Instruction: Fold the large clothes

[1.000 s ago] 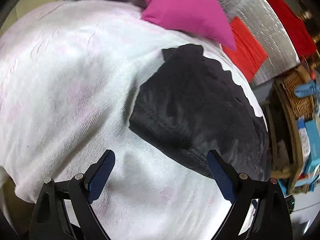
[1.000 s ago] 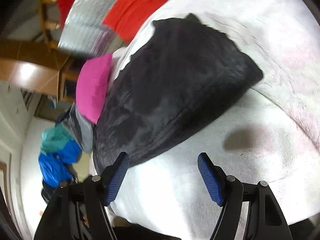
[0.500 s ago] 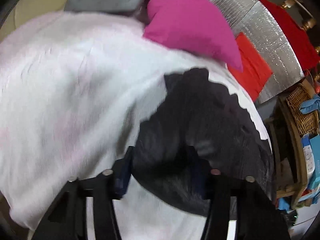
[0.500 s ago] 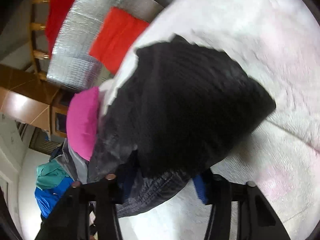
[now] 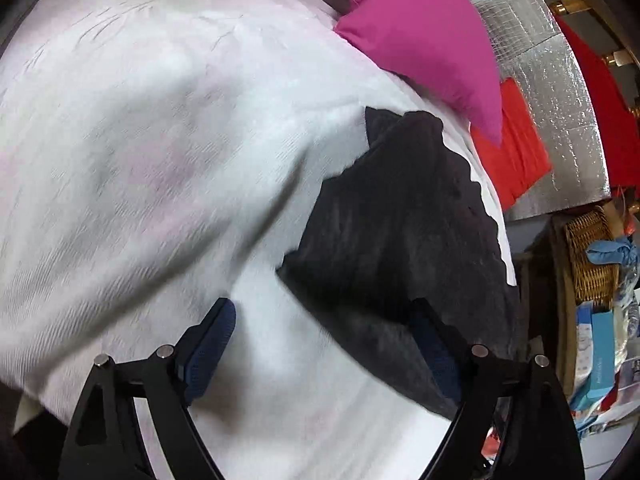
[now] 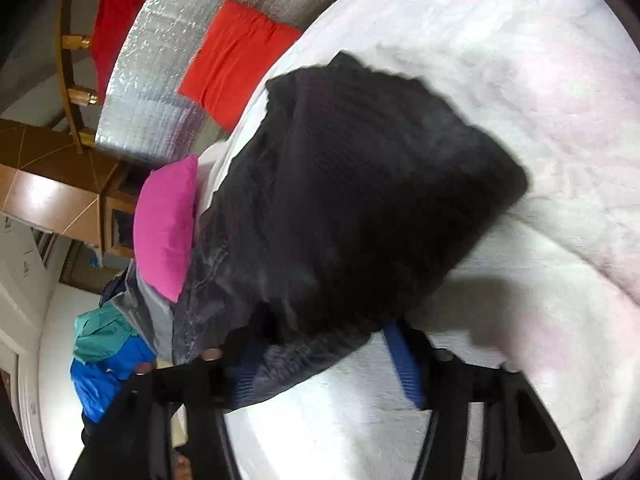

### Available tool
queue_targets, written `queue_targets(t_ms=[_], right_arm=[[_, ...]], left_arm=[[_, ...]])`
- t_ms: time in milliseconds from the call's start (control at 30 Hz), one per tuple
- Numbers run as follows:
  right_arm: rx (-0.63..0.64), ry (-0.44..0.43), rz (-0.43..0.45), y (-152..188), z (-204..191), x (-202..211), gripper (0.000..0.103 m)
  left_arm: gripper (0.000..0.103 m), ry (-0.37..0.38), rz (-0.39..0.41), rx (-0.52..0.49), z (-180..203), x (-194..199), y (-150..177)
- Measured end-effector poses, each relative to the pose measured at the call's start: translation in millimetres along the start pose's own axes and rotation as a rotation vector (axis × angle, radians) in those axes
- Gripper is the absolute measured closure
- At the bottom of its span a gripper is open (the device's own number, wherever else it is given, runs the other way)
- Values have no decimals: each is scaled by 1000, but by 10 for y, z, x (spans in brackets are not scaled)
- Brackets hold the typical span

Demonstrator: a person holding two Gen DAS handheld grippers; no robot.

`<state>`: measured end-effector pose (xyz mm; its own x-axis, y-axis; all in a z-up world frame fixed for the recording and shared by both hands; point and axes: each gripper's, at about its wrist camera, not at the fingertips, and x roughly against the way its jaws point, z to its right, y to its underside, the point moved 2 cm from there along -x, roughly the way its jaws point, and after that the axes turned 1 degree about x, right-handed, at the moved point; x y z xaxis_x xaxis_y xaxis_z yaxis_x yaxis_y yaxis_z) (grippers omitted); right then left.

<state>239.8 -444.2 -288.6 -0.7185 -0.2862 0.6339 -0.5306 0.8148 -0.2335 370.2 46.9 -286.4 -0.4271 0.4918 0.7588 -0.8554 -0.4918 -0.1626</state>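
A folded black garment [image 5: 404,236] lies on a white, faintly pink-patterned bed cover [image 5: 168,152]. In the left wrist view my left gripper [image 5: 324,344] is open just above the cover; its right finger pad lies over the garment's near edge, its left pad over bare cover. In the right wrist view the same black garment [image 6: 360,200] fills the middle. My right gripper [image 6: 324,364] is open, and the garment's near edge hangs over the space between its blue pads and hides most of the left pad.
A magenta pillow [image 5: 424,36] and an orange-red cloth [image 5: 516,156] on a silver quilted mat [image 5: 560,92] lie beyond the garment. A wicker basket [image 5: 588,252] and boxes stand at the right. Grey, teal and blue clothes [image 6: 108,344] are piled by the pillow.
Half a second ago both grippers were narrower and pushed in on the garment's near edge. Now the left gripper is wide open and drawn back; the right gripper has also opened wider.
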Motion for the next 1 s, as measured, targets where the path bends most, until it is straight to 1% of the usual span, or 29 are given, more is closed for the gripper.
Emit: queue_targets(t_ms=[100,200,233,267,300,333,367,400,433,533,600,633,667,700,733,767,800,833,867,900,933,1000], right_arm=[[-53,-33,47,-57,62,78,35],[-102,-37,56,-113,98,-41,34],[-116,-50,62,-120,94,-87,34],[-117,-57,64,-117,81,-125,37],[-97,-43,70,-105,49,-142,44],[-72,-23,80,-94,21,-132,51],[-38,-5,98,-78,-48,-123,56],[2,5,120,-65,-118,-81,58],[48,7,144,-53,-207,-25,61],[146,-16,192,-14,-395,81,62],[166,-8,179,-3,-403,72,62],[151,17,149,-1,-317,44,62],[123,47,106,-4,-220,-28,62],[66,67,51,-8,-86,-128,61],[21,43,35,-12,-5,-141,58],[-14,11,29,-18,54,-116,55],[-25,-1,23,-31,63,-91,53],[-20,13,24,-34,51,-54,47],[-8,30,29,-24,37,-19,39],[7,41,30,-7,22,12,35],[22,48,24,10,1,32,32],[43,60,11,42,-22,51,32]], left_arm=[[15,32,-21,-2,7,-53,33],[16,76,0,4,58,-106,-28],[25,87,11,3,77,-88,-20],[46,97,31,-9,126,-87,-50],[48,74,46,-30,172,-119,-81],[54,53,60,-56,222,-137,-104],[57,42,76,-81,272,-147,-128],[64,38,92,-95,307,-134,-146],[67,41,106,-110,340,-112,-165],[71,74,167,-169,439,46,-240],[71,68,206,-214,467,118,-253],[71,36,198,-228,461,86,-239],[69,-18,169,-238,429,21,-208],[68,-72,138,-244,380,-56,-173],[64,-92,132,-232,311,-73,-131],[60,-90,144,-222,302,-57,-118],[59,-93,157,-227,307,-8,-103],[53,-120,166,-253,329,41,-82],[44,-149,177,-274,342,73,-50],[40,-200,203,-308,365,132,3],[34,-232,226,-332,379,179,47],[32,-278,285,-405,490,259,149]])
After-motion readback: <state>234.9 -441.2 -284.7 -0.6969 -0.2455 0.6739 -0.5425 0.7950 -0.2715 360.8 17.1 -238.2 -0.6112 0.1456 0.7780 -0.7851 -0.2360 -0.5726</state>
